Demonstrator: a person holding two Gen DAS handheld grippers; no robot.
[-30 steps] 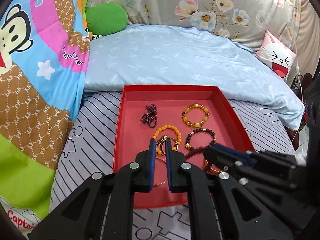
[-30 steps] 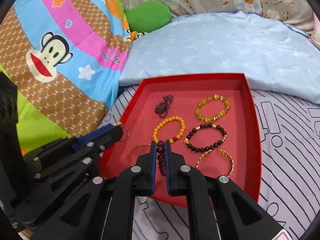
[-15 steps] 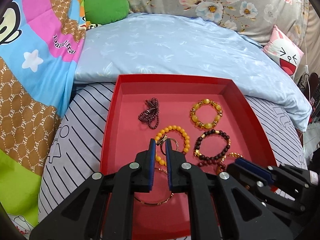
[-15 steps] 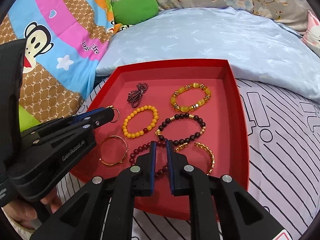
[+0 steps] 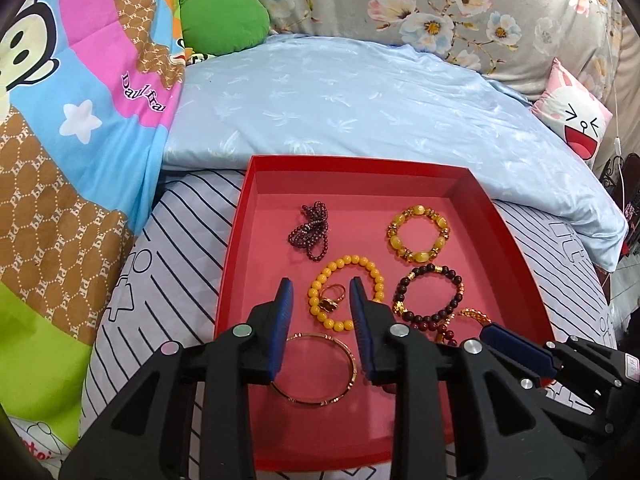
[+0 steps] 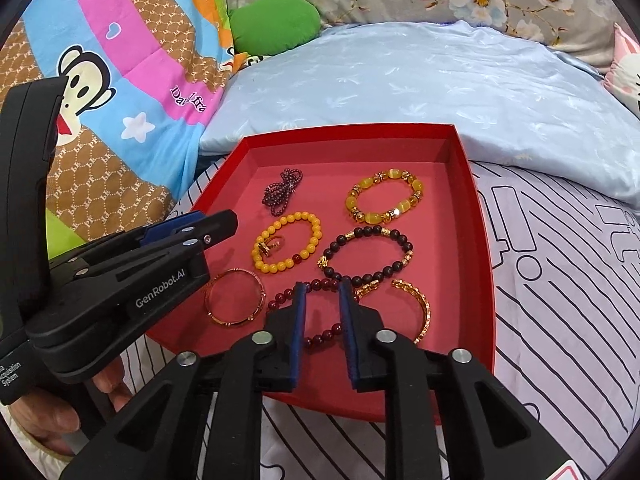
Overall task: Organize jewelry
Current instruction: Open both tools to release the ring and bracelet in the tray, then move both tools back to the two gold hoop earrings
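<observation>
A red tray (image 5: 516, 236) (image 6: 478, 216) on the bed holds several pieces of jewelry. My left gripper (image 5: 321, 292) is open and empty above a gold ring (image 5: 331, 299) (image 6: 269, 246) that lies inside a yellow bead bracelet (image 5: 347, 292) (image 6: 287, 247). A thin gold bangle (image 5: 316, 368) (image 6: 234, 303) lies below it. My right gripper (image 6: 323, 294) is open and empty over a dark red bead bracelet (image 6: 304, 308). A black bead bracelet (image 6: 366, 254), an amber bracelet (image 6: 384, 197), a gold cuff (image 6: 416, 308) and a maroon chain (image 6: 282, 190) also lie in the tray.
The tray sits on a striped sheet (image 6: 560, 300). A pale blue pillow (image 5: 360, 104) lies behind it. A colourful monkey blanket (image 5: 72, 160) rises on the left. A green cushion (image 5: 224, 20) and a white face cushion (image 5: 576, 124) sit further back.
Both grippers have opened. The left one let go of the gold ring, which now lies inside the yellow bracelet. The right one let go of the dark red bracelet, now lying in the tray.
</observation>
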